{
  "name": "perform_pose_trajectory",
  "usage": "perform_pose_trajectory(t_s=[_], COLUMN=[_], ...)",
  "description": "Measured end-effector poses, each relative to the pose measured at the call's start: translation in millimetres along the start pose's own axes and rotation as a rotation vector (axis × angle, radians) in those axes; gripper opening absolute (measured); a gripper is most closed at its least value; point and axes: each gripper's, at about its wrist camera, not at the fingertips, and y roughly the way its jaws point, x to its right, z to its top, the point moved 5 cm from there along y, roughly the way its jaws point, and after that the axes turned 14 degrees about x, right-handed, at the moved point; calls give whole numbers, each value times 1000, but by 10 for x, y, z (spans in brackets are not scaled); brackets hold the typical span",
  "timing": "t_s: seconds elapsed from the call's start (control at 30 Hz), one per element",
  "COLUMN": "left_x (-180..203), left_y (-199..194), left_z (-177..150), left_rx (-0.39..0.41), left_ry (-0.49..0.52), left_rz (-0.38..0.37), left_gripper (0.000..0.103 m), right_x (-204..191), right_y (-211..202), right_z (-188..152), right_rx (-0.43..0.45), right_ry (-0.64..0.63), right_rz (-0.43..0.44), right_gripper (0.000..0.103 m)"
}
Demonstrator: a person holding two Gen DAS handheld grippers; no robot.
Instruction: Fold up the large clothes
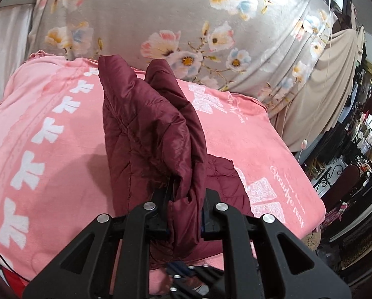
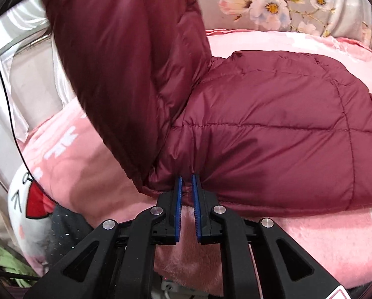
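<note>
Left wrist: pink blanket script too distorted to read

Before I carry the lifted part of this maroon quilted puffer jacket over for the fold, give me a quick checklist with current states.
1. Left gripper clamped on the maroon quilted puffer jacket: ok.
2. Right gripper pinching the jacket's edge: ok, the pads sit nearly shut on it.
3. Lifted section clear of the pink fleece blanket: ok.
4. Jacket body lying flat on the blanket: ok, as far as the right wrist view shows.
5. Thin black cable clear of the jacket: ok, it runs off to the left.
6. Far edges aligned: cannot tell.
</note>
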Motion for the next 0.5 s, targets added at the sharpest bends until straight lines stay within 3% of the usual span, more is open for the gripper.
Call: perform_pose_trajectory(t_s=[0.17, 0.5], left_x=[252, 973], left_y=[182, 959], left_z=[-46, -479], left_rx=[-34, -190], left_ry=[28, 92], left_rz=[-16, -80], left_gripper=[13, 13], right_x=[90, 502], right_y=[-190, -763], right_z=[-7, -133], right_rx=[10, 56], right_ry=[55, 105], right_rz=[35, -63], right_gripper=[8, 9])
